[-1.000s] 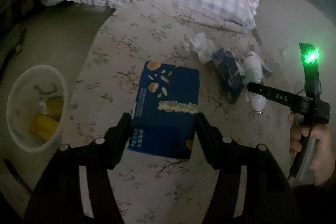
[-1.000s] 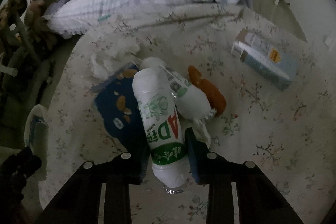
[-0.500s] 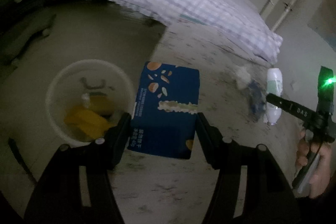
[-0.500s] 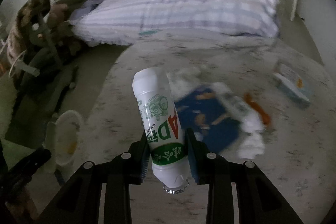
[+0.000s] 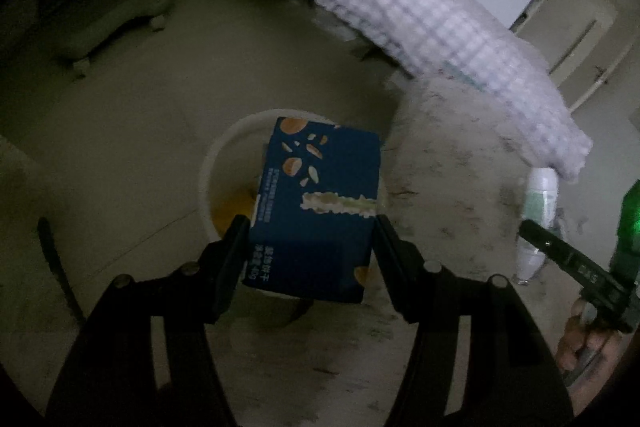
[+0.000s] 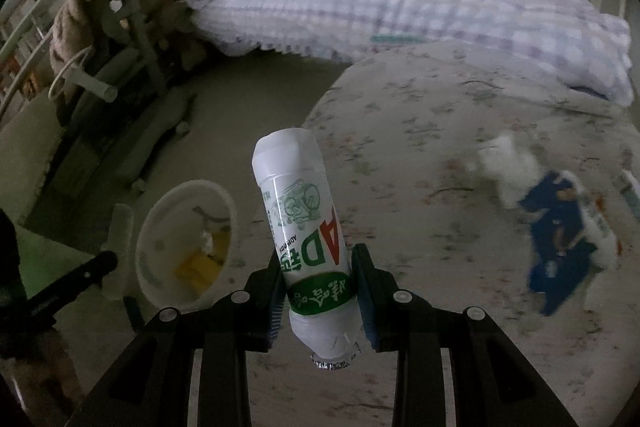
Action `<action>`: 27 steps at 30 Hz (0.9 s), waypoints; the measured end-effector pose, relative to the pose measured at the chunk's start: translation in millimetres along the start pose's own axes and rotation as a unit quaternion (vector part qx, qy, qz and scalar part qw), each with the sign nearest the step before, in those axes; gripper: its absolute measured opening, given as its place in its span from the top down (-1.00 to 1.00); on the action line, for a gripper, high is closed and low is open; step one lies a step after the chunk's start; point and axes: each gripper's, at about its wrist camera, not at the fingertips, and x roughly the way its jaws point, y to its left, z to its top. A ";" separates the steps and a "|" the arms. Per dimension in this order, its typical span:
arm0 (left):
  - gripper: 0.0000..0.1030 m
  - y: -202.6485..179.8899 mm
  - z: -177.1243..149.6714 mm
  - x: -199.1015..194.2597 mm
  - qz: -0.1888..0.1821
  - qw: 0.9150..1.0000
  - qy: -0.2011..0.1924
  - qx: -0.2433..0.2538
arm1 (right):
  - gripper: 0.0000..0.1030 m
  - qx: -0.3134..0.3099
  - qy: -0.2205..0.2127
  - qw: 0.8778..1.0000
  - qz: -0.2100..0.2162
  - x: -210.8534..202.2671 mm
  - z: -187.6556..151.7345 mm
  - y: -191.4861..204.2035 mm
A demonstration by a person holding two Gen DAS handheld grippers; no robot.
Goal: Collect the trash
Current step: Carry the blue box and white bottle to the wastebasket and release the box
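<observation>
Pinching a blue snack box (image 5: 316, 211) between its jaws, the left gripper (image 5: 310, 251) holds it above the white bin (image 5: 212, 167) on the floor. Right gripper (image 6: 318, 291) jaws clamp a white-and-green bottle (image 6: 304, 227), cap end toward the camera, over the floral bed (image 6: 440, 131) edge. Blue wrapper (image 6: 560, 247) and tissue (image 6: 508, 167) lie on the bed, blurred.
</observation>
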 end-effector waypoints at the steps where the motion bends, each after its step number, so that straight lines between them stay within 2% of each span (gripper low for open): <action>1: -0.23 0.6 -0.4 2.4 0.003 1.000 0.002 0.000 | 0.37 -0.001 0.003 1.000 0.003 4.4 -0.2 4.4; 7: -0.28 2.2 3.1 3.6 0.021 1.000 0.000 0.003 | 0.37 -0.006 0.013 1.000 0.011 21.7 -1.7 22.1; 8: -0.38 2.8 2.9 2.9 0.032 0.999 -0.001 0.005 | 0.37 -0.007 0.015 1.000 0.012 23.5 -2.3 23.9; 9: -0.56 2.9 2.4 1.8 0.042 0.999 -0.002 0.007 | 0.37 -0.007 0.016 1.000 0.012 24.4 -3.0 25.0; 10: -0.62 4.5 1.7 0.1 0.051 0.999 -0.005 0.009 | 0.37 -0.007 0.017 1.000 0.013 26.0 -3.1 25.5; 21: -0.77 33.1 -5.4 -20.7 0.105 0.993 -0.027 0.047 | 0.37 -0.030 0.031 0.999 0.026 41.9 -8.2 56.9; 27: -0.80 52.7 -10.9 -33.3 0.135 0.989 -0.033 0.046 | 0.37 -0.035 0.051 0.997 0.039 66.8 -12.4 84.0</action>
